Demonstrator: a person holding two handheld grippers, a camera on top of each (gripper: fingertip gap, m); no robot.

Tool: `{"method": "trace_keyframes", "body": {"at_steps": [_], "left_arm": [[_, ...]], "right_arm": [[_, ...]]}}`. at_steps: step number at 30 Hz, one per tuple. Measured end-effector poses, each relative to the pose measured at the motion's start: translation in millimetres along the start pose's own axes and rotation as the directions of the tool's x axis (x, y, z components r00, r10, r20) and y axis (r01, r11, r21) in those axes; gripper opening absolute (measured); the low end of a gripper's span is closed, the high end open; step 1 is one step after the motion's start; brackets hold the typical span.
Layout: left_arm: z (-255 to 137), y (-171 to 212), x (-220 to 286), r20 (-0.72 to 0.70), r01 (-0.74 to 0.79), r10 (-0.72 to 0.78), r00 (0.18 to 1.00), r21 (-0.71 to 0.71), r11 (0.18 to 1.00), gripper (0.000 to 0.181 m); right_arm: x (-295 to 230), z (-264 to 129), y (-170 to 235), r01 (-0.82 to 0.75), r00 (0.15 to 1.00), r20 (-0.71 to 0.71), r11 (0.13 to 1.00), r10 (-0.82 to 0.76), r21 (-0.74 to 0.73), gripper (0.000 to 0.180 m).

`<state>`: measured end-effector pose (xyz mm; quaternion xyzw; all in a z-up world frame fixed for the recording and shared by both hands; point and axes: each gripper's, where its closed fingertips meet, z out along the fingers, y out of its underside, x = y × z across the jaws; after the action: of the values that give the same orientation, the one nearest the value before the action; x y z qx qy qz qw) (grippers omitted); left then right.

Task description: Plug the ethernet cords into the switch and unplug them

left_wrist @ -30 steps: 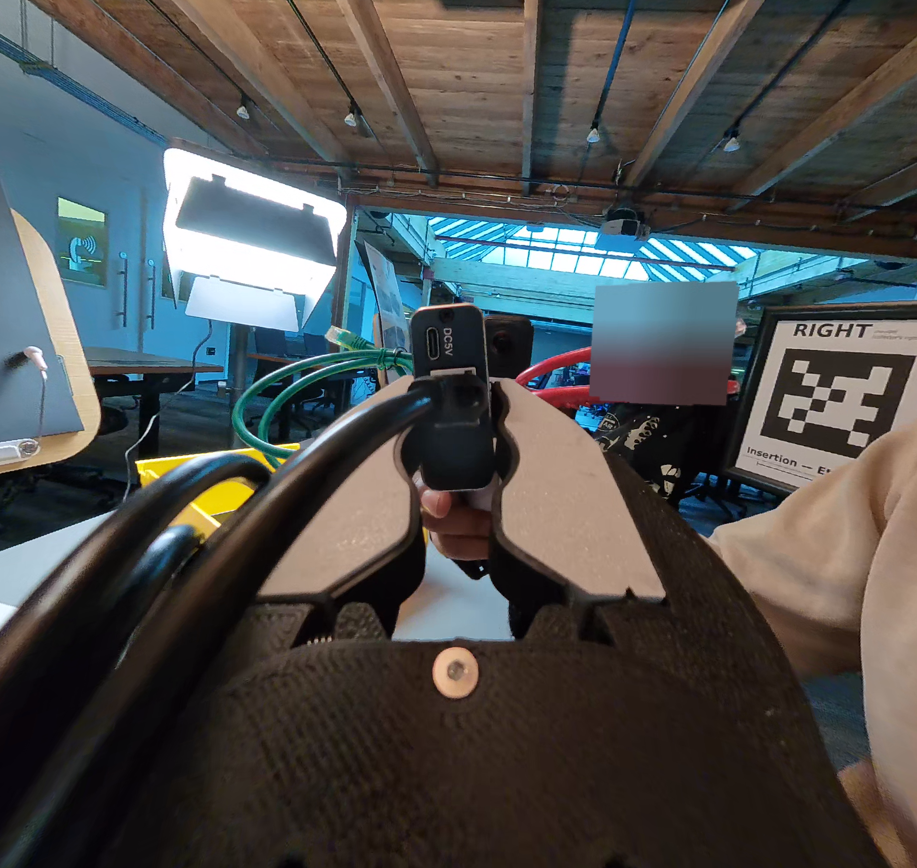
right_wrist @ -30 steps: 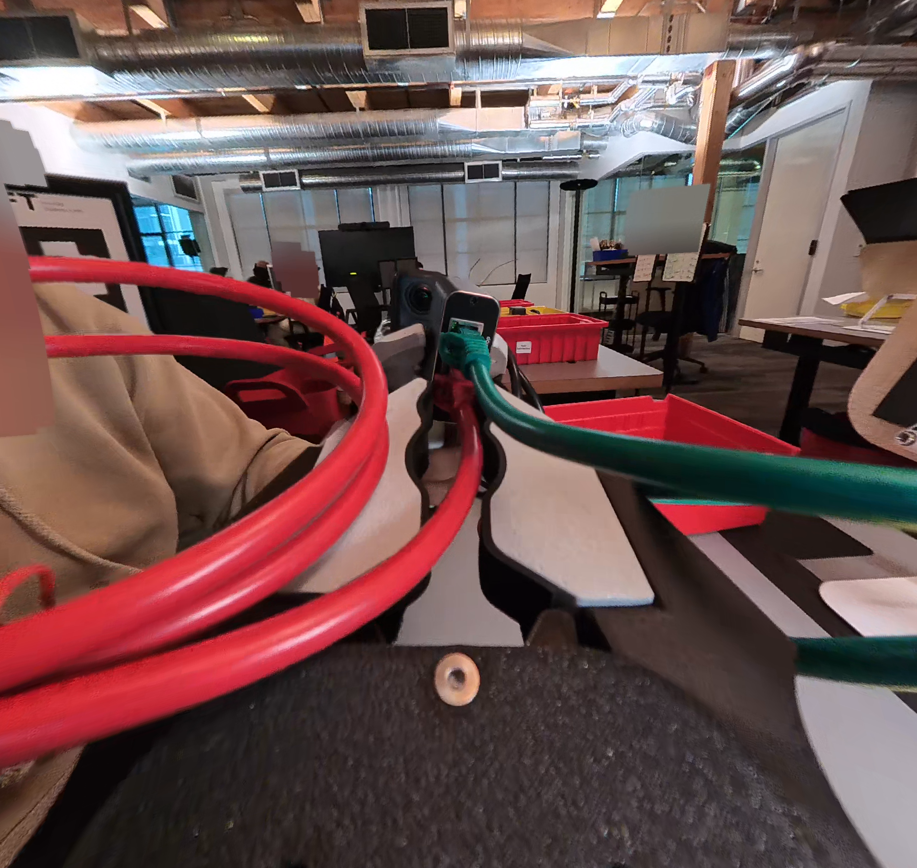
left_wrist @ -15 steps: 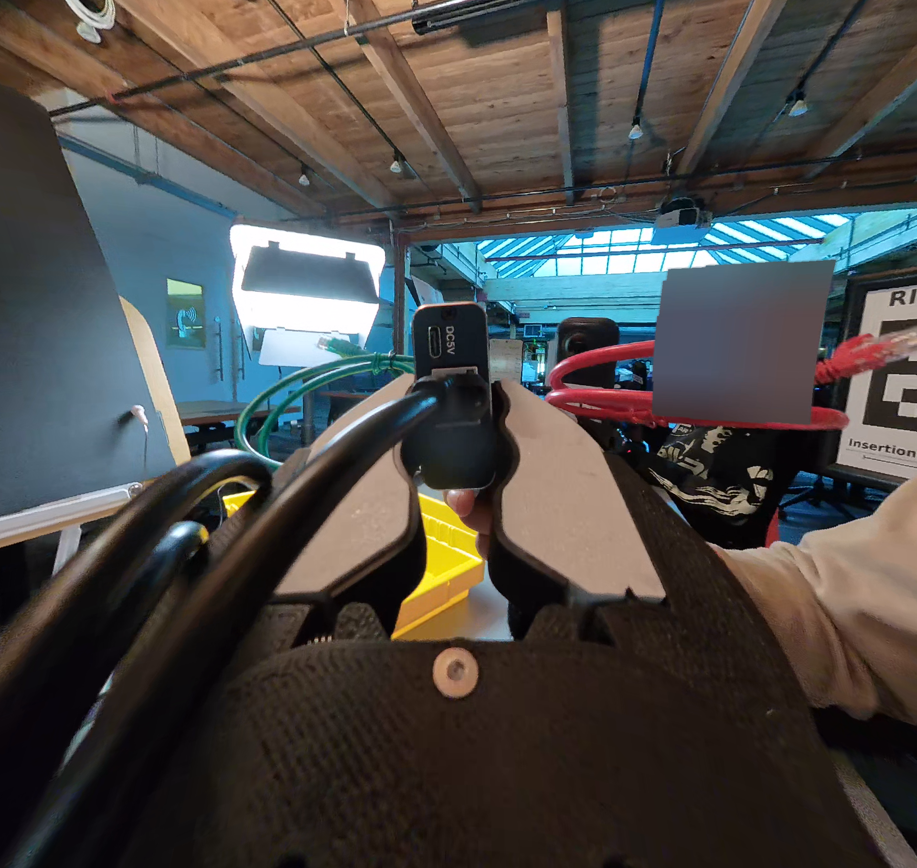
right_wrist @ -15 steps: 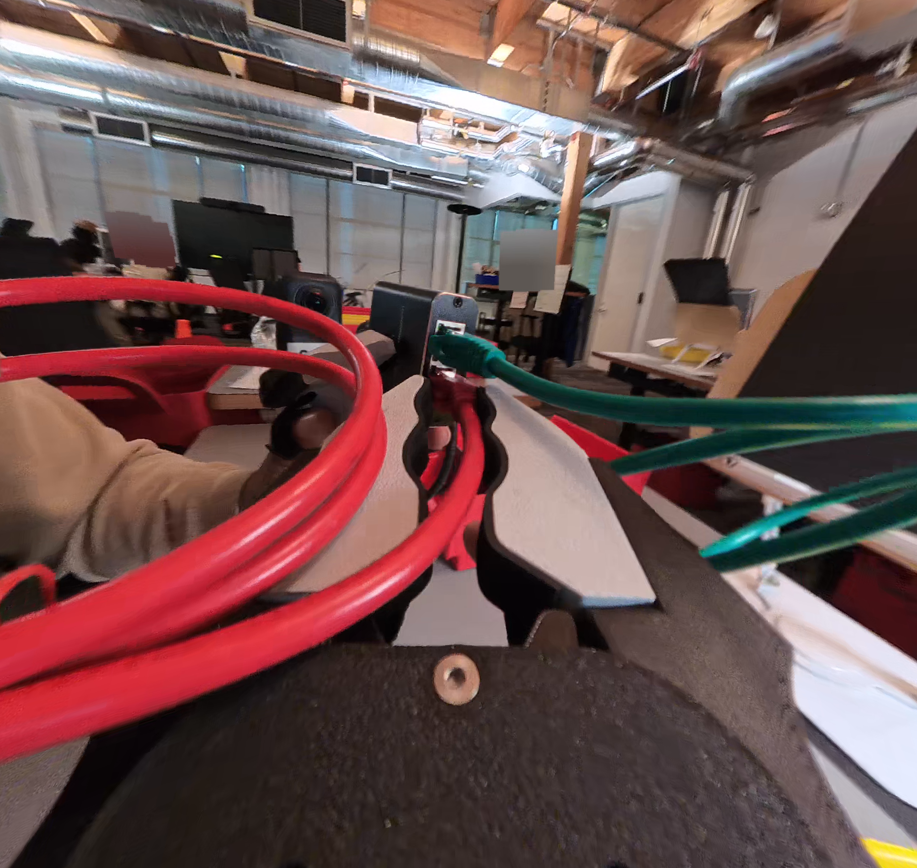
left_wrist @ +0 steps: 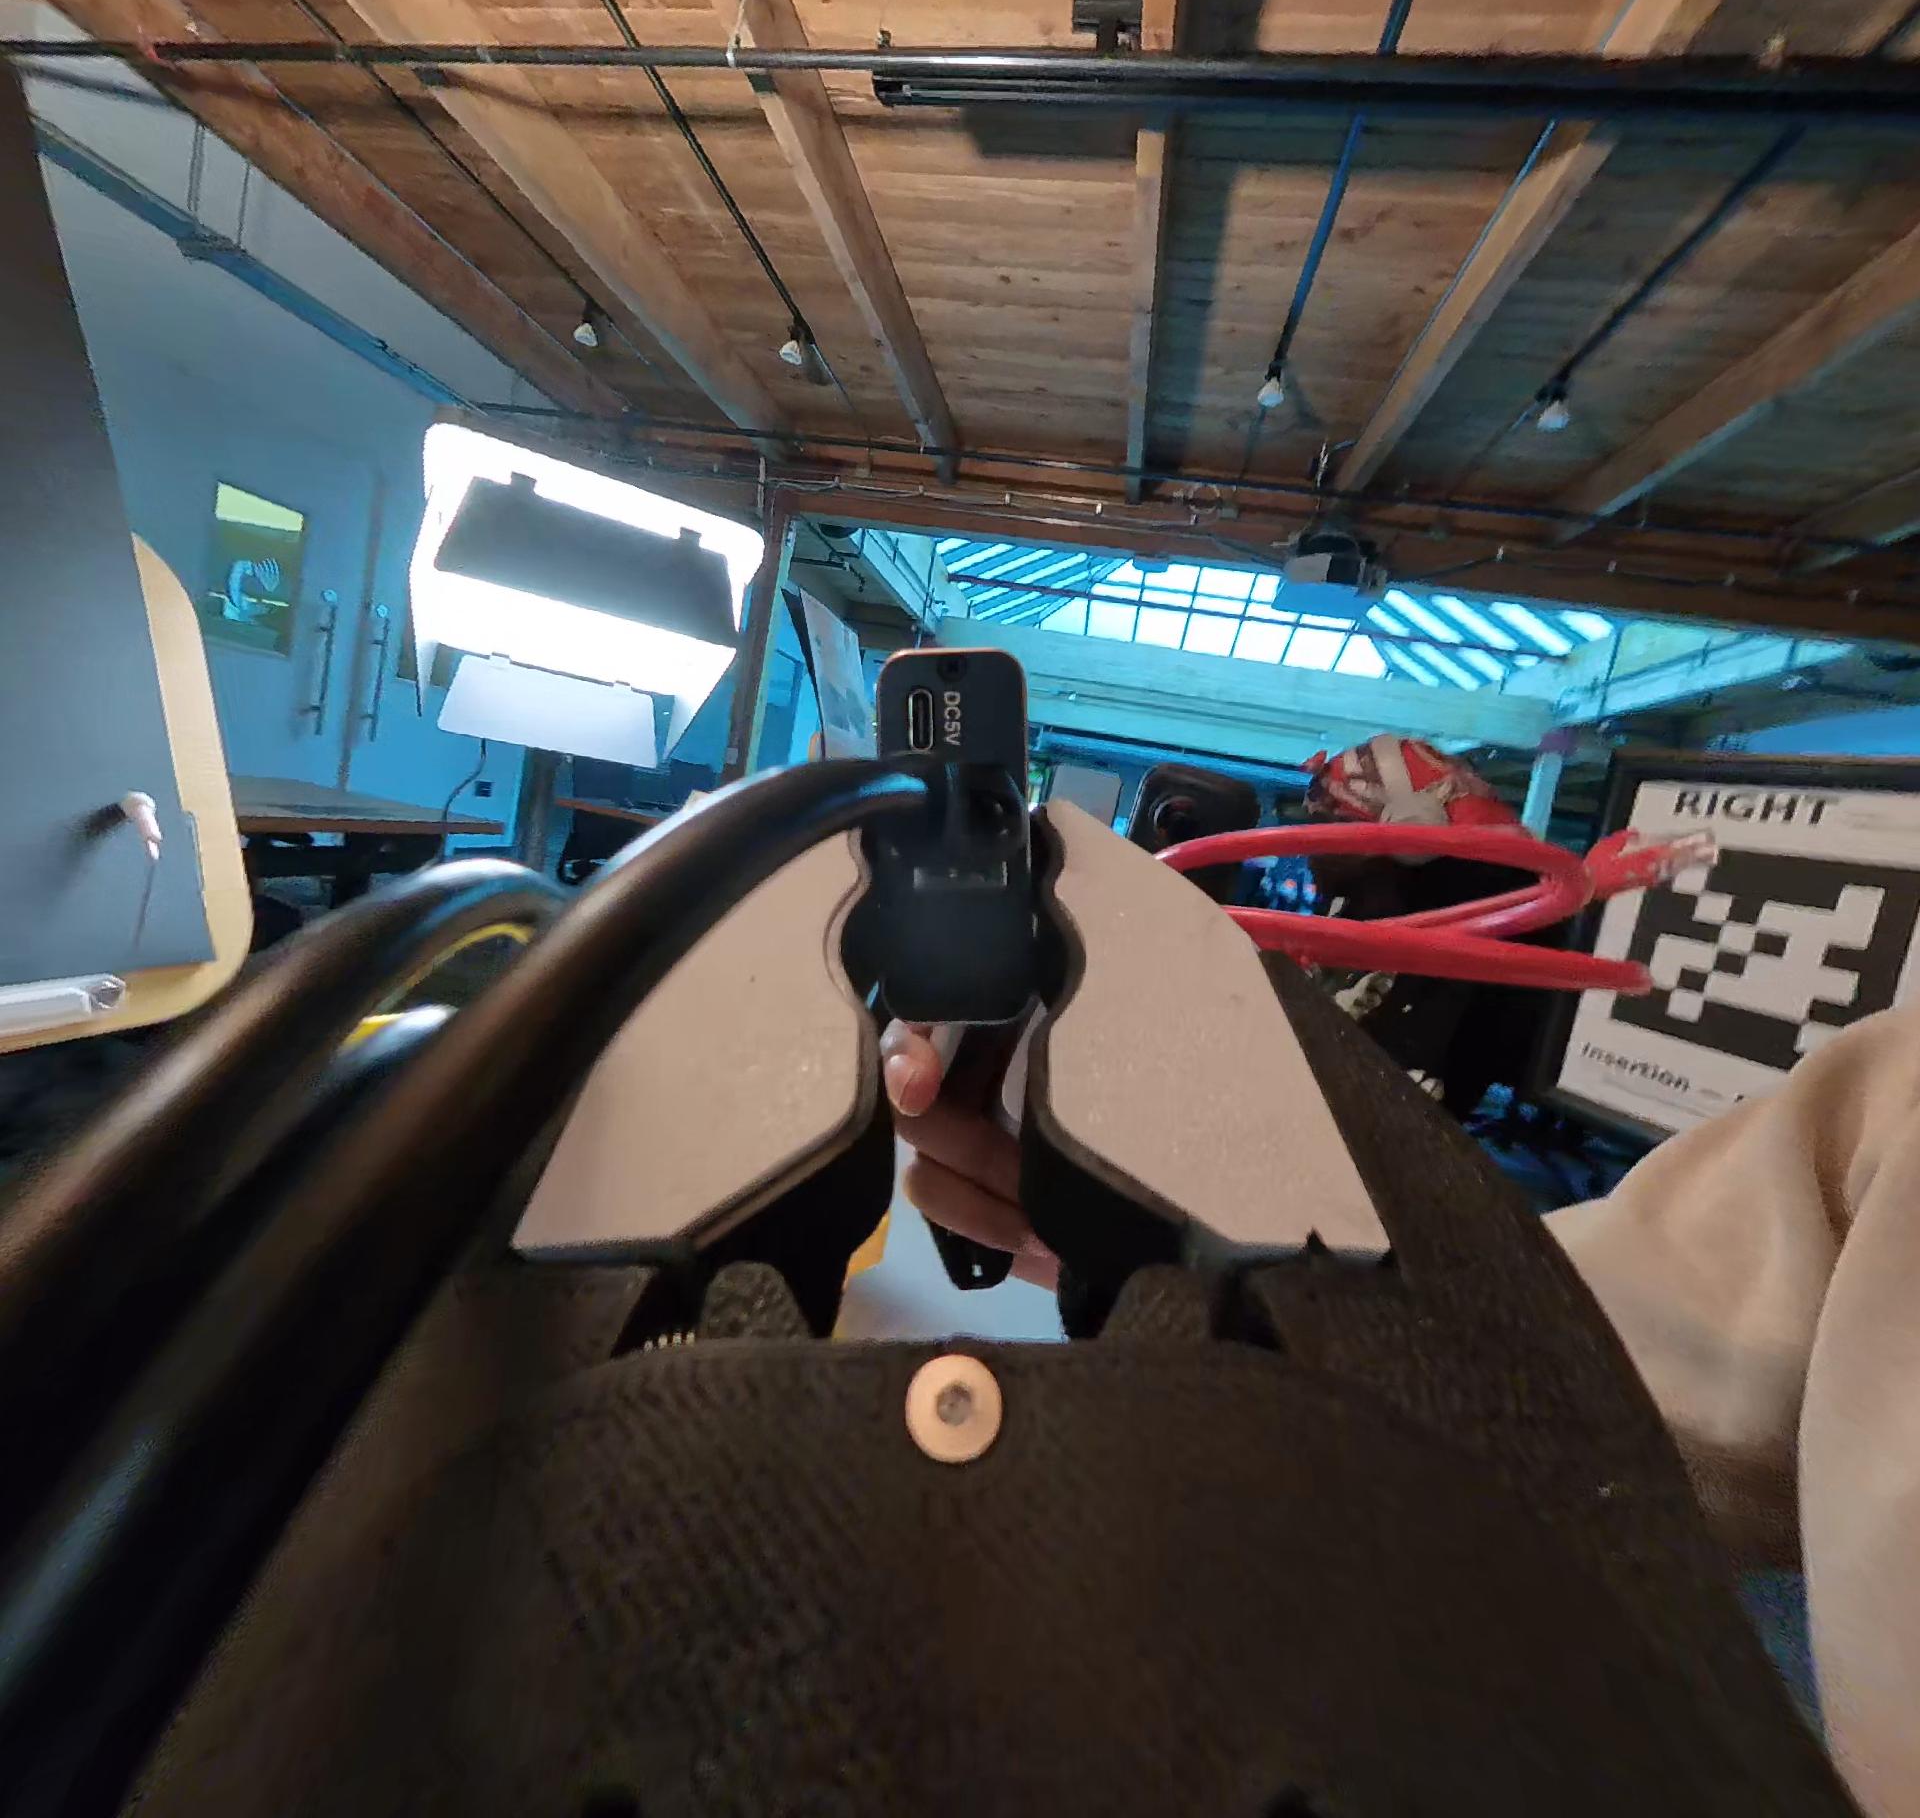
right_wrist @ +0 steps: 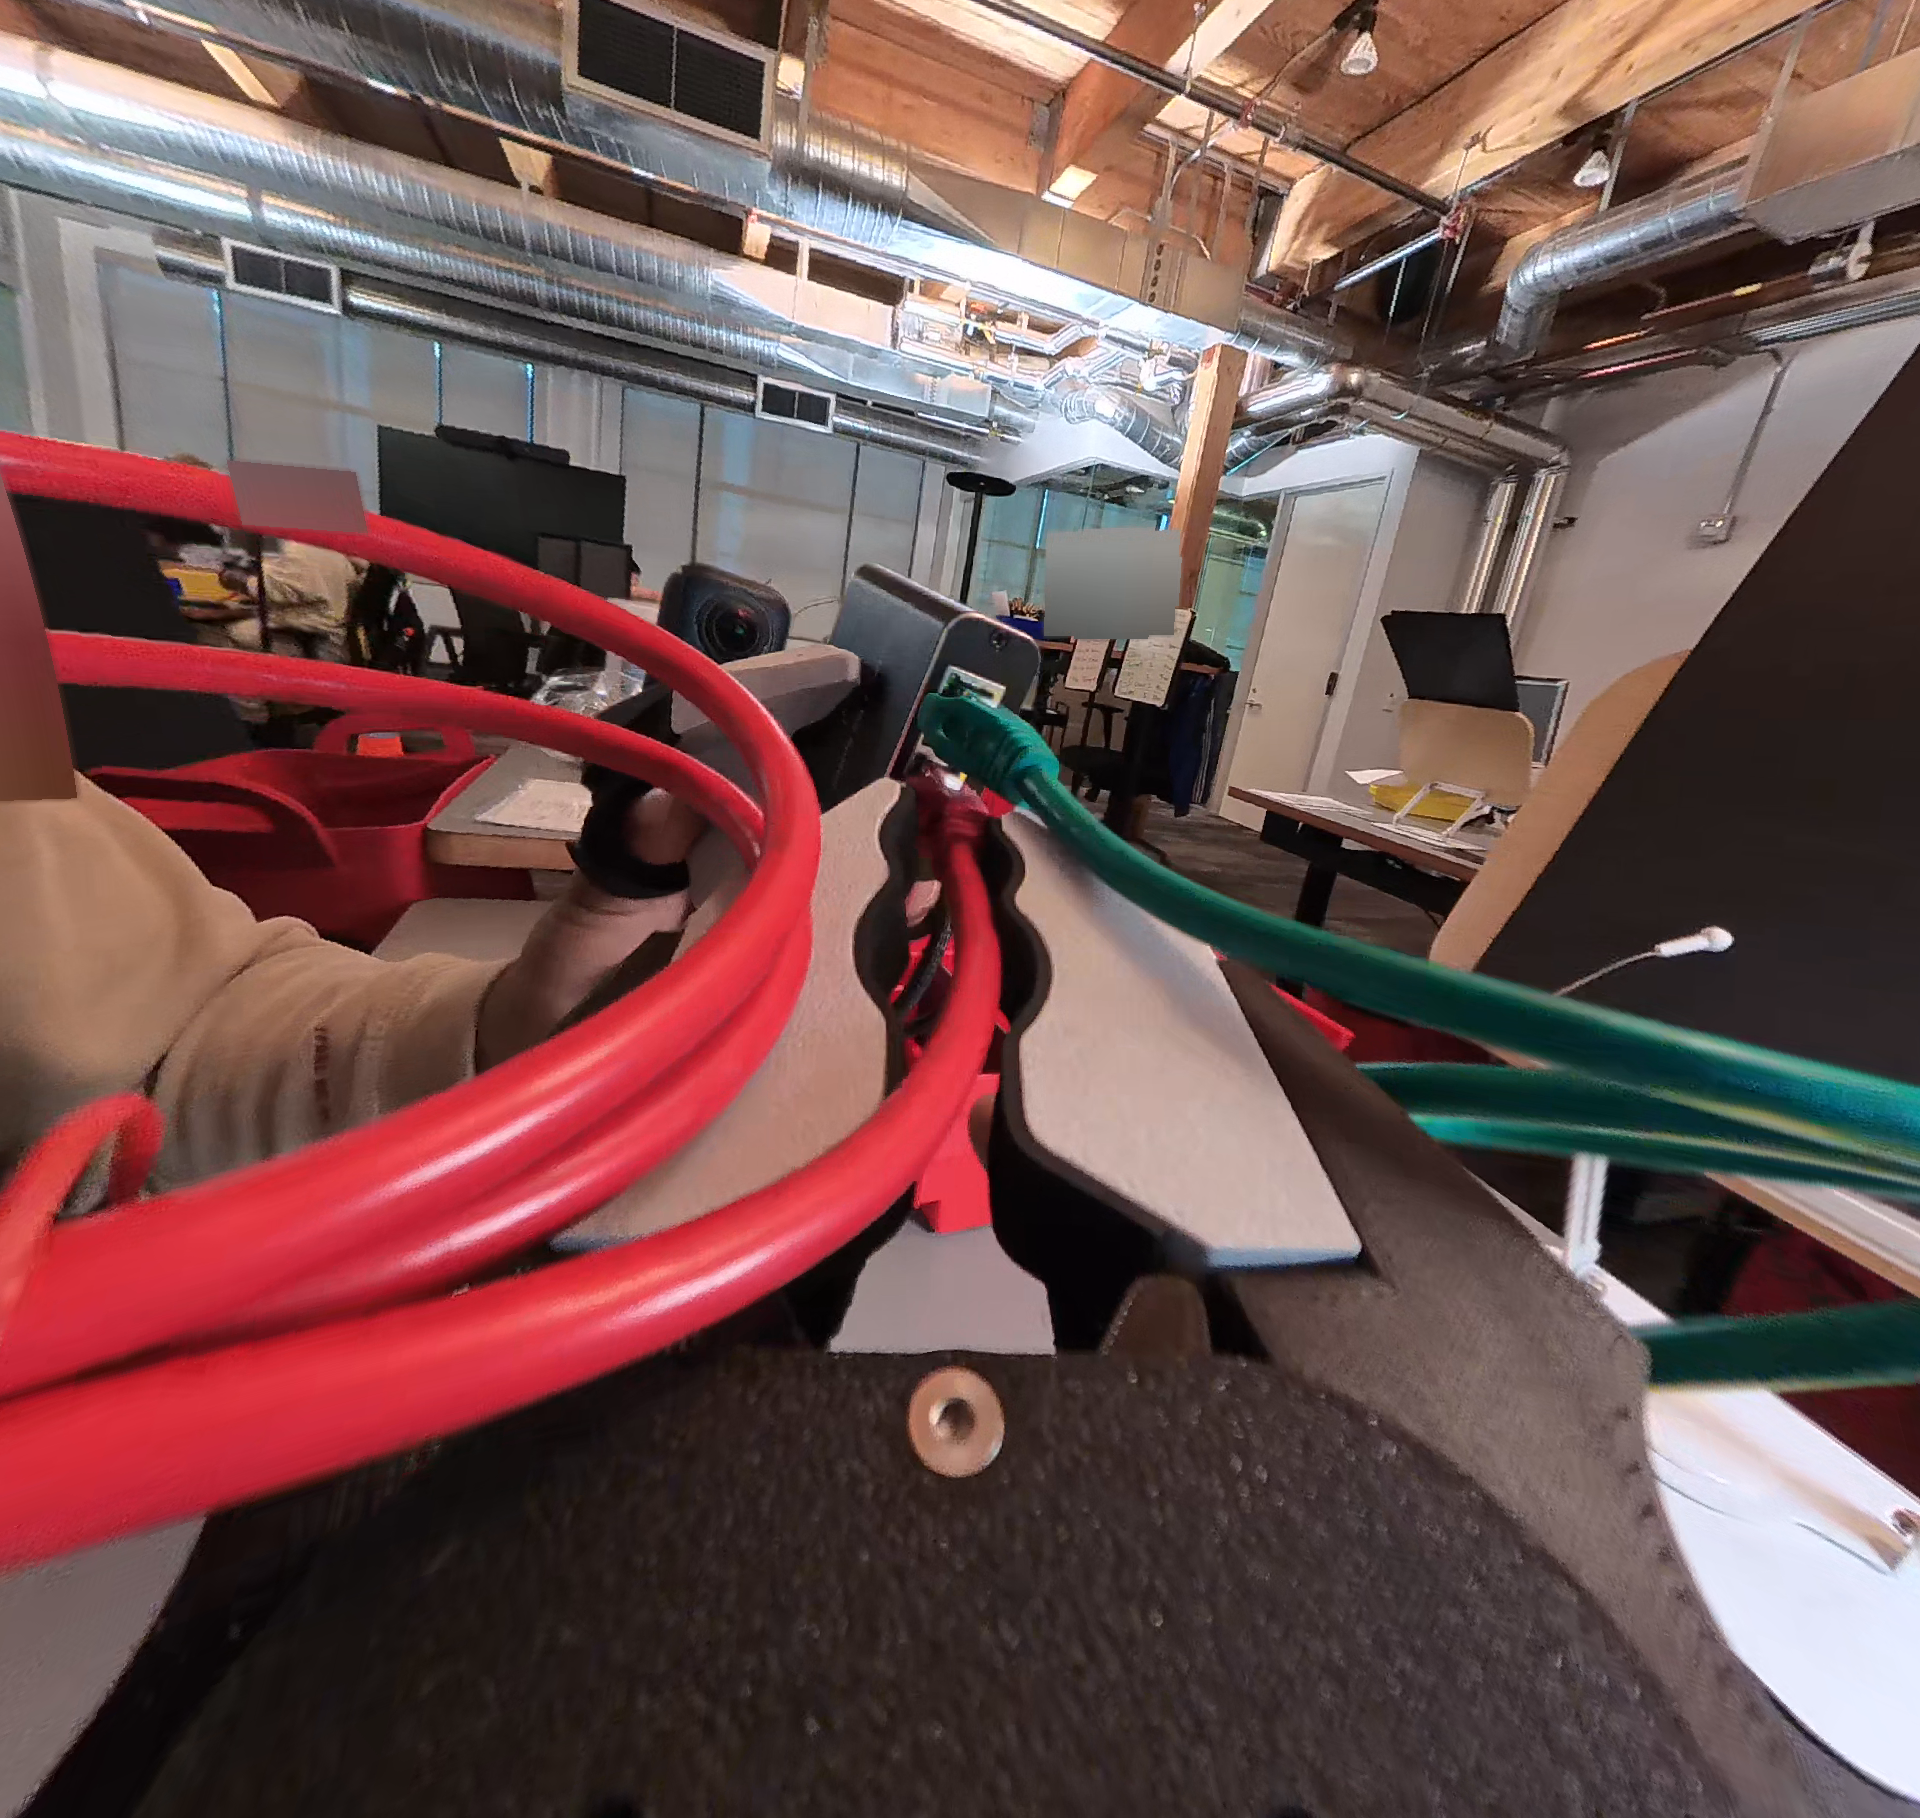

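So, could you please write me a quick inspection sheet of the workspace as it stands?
Surface: white table, mostly hidden.
Job's things: switch; green cord plugged into it; red cord plug at its face, seating unclear.
Clutter: red bins.
Grippers: left hand-held gripper shut on switch; right hand-held gripper shut on red cord.
Cables: black cable runs to switch; red loops drape over right hand-held gripper.
Surroundings: studio light, marker board, wooden ceiling.

The red cord (right_wrist: 416,1197) runs off the left edge. The green cord (right_wrist: 1455,999) runs off the right edge. The gripper's fingers (left_wrist: 1174,1030) hide most of the small black box (left_wrist: 953,864). The far red plug (left_wrist: 1652,849) is blurry.
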<state>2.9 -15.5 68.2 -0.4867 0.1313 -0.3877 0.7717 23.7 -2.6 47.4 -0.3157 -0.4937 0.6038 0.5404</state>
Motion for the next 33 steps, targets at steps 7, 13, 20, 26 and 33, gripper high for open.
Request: {"method": "trace_keyframes", "body": {"at_steps": [7, 13, 20, 26, 33], "left_arm": [[-4.9, 0.5, 3.6, -0.085, -0.023, 0.022, 0.996, -0.007, 1.000, 0.025], [-0.9, 14.3, 2.5, -0.089, -0.051, 0.041, 0.995, -0.120, 0.991, 0.031], [2.6, 24.5, 7.4, -0.075, -0.139, 0.127, 0.989, -0.196, 0.971, 0.028], [3.4, 23.6, 7.3, -0.058, -0.114, 0.105, 0.993, -0.171, 0.979, 0.027], [4.2, 23.4, 10.1, -0.083, -0.037, 0.026, 0.996, -0.132, 0.991, 0.027]], "right_arm": [[-9.6, 2.0, 1.8, -0.150, 0.979, 0.131, 0.988, 0.153, -0.036, 0.012], [-8.0, -1.8, 1.2, -0.185, 0.971, 0.149, 0.982, 0.189, -0.040, 0.013], [-11.1, -0.2, 5.0, -0.128, 0.980, 0.141, 0.988, 0.139, -0.082, 0.015], [-9.7, 0.2, 3.6, -0.113, 0.986, 0.117, 0.990, 0.123, -0.085, 0.016], [-12.6, -1.3, 0.8, -0.131, 0.979, 0.146, 0.988, 0.142, -0.083, 0.016]]}}
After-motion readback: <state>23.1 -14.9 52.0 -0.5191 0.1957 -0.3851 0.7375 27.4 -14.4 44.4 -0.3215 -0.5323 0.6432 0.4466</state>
